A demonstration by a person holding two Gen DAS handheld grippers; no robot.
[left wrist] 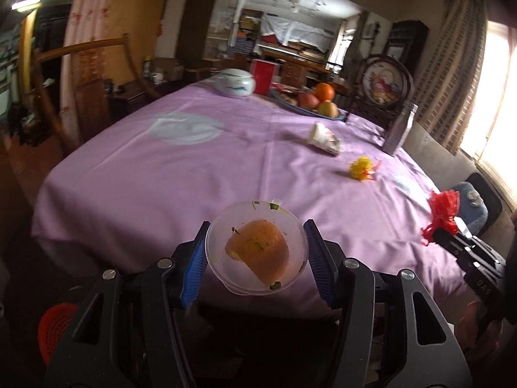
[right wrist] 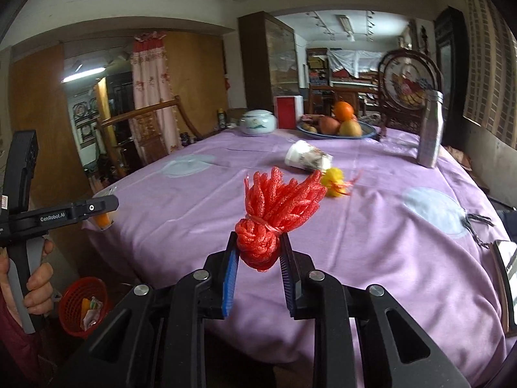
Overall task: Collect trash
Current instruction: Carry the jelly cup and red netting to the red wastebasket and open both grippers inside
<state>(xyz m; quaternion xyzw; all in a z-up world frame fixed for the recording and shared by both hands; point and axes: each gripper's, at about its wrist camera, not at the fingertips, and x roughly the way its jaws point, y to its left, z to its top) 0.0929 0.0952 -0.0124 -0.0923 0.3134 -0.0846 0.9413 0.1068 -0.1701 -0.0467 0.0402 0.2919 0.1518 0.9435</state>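
My left gripper (left wrist: 257, 253) is shut on a clear plastic container (left wrist: 257, 223) with an orange food remnant inside, held over the near edge of the purple-clothed table (left wrist: 194, 174). My right gripper (right wrist: 260, 260) is shut on a red foam fruit net (right wrist: 278, 203), held above the table; the net also shows in the left wrist view (left wrist: 444, 207). A crumpled paper cup (right wrist: 308, 158) lies on its side mid-table, also seen in the left wrist view (left wrist: 324, 139). A yellow foam net (right wrist: 334, 181) lies just beyond the red one, also in the left wrist view (left wrist: 362, 168).
A red trash basket (right wrist: 84, 304) with some scraps stands on the floor left of the table; it shows in the left wrist view (left wrist: 55, 326). A fruit plate (right wrist: 336, 126), white lidded jar (right wrist: 257, 122), red box (right wrist: 288, 111) and silver bottle (right wrist: 429, 129) stand at the far side.
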